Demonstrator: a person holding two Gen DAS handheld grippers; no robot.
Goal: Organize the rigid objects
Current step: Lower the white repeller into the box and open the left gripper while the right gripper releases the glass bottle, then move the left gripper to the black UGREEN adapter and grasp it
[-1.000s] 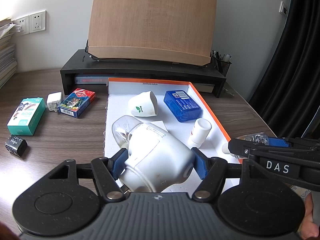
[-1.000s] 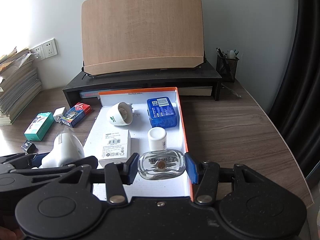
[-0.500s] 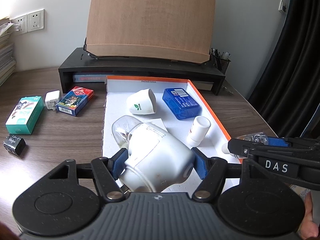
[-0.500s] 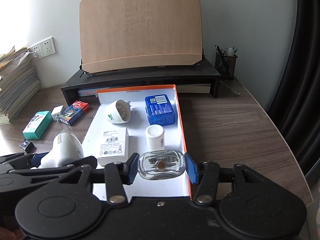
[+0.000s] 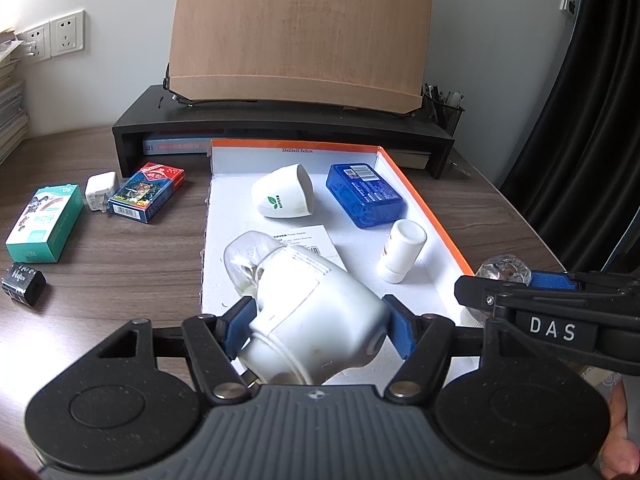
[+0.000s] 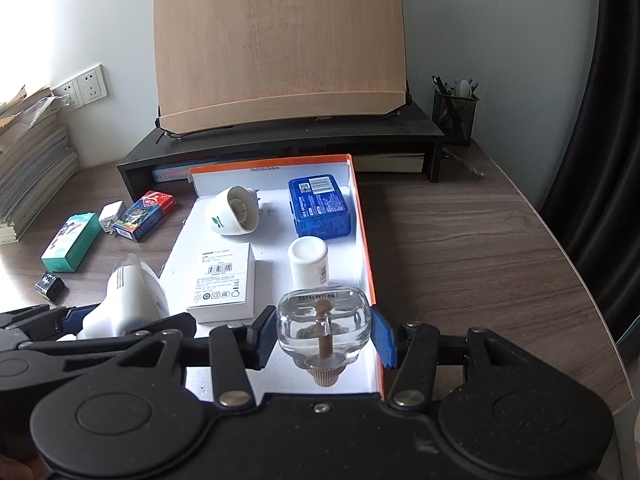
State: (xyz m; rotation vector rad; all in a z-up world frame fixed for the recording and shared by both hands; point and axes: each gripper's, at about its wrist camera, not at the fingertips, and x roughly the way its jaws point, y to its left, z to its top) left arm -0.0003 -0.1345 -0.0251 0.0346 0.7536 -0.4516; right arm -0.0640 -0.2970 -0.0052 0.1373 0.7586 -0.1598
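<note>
While over the box [image 5: 420, 184] | left tongs [image 5: 316, 320] grip white device [image 5: 312, 320] | right tongs [image 6: 324, 336] seemingly clamp glass bottle [image 6: 324, 320]

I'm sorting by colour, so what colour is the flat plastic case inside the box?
Blue, with a white barcode label: the flat plastic case shows best in the right wrist view.

The box [image 6: 362, 216] lies at the desk [image 6: 460, 240] centre before the monitor stand [image 6: 280, 152], holding a cup [image 6: 232, 216] at its far left, a case [image 6: 320, 206] at its far right, and a bottle [image 6: 308, 260] before the case.
</note>
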